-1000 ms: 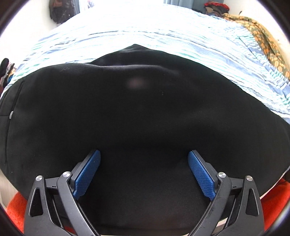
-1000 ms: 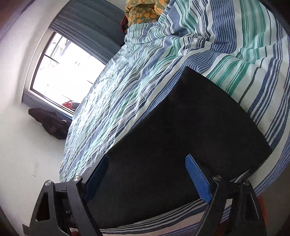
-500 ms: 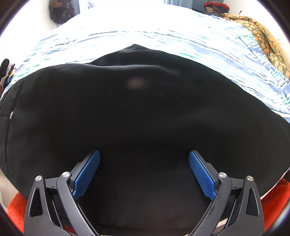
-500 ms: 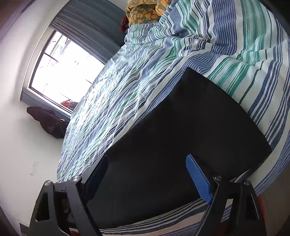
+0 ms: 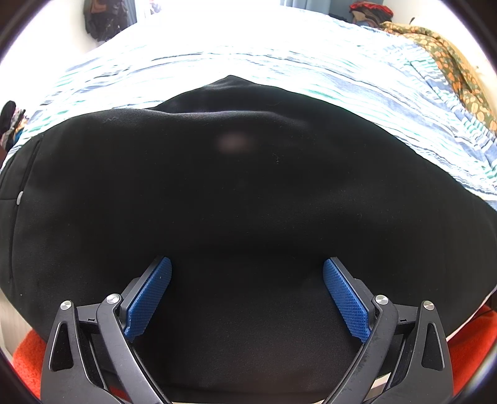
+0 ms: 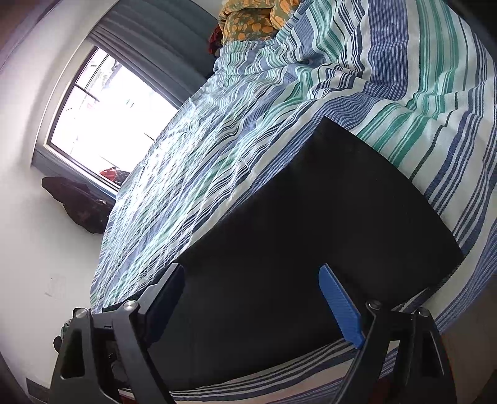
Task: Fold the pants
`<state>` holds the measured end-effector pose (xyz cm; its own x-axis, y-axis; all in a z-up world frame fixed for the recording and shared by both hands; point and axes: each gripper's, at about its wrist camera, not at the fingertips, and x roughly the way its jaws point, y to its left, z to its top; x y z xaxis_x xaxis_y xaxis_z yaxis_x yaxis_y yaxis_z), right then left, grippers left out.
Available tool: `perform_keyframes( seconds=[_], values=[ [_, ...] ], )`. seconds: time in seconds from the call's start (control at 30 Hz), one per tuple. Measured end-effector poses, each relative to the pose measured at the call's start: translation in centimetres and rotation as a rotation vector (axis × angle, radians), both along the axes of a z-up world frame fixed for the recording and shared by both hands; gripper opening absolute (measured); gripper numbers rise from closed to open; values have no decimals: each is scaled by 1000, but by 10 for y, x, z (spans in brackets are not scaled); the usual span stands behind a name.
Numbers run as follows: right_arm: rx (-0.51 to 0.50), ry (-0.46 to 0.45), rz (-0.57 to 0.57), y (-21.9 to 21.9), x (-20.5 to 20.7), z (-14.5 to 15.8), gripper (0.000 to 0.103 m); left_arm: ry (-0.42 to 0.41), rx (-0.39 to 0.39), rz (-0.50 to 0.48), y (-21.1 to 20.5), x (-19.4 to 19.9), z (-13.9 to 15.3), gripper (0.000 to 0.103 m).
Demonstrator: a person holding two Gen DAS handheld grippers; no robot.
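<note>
Pants: I see black pants [image 5: 242, 192] lying flat on the bed [image 5: 341, 77], close to its near edge; in the right wrist view [image 6: 310, 248] they read as a neat dark rectangle with straight edges and square corners.

Bed: striped cover in blue, green and white [image 6: 388, 93]; a patterned orange cloth [image 6: 248, 21] sits at the far end, well apart from the pants.

Left gripper: my left gripper [image 5: 247, 292] is angled down over the pants with the jaws wide apart; both blue pads [image 5: 149, 298] are bare and I hold nothing.

Right gripper: my right gripper [image 6: 257, 301] is also spread wide over the near part of the pants; nothing sits between the pads. I cannot tell whether the fingertips touch the cloth.

Layers: in the left wrist view a second dark edge [image 5: 230, 84] shows beyond the top layer, so I judge at least one fold is laid.

Progress: judged late in the task; the shape is compact and tidy, no loose leg visible.

Left to do: possibly one more fold or a smoothing pass; I cannot settle which from these views.

Risk: dark cloth hides creases, so edge alignment is hard to check.
</note>
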<state>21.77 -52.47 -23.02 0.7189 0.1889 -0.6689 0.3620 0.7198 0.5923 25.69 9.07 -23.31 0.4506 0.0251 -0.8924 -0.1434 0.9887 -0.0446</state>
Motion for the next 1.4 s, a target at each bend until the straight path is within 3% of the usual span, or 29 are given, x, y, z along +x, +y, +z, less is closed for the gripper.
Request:
perform_keyframes(
  seconds=[1.4],
  values=[
    [-34,6,0,0,-1,2,90,2,0,1,1,5,1,99]
  ],
)
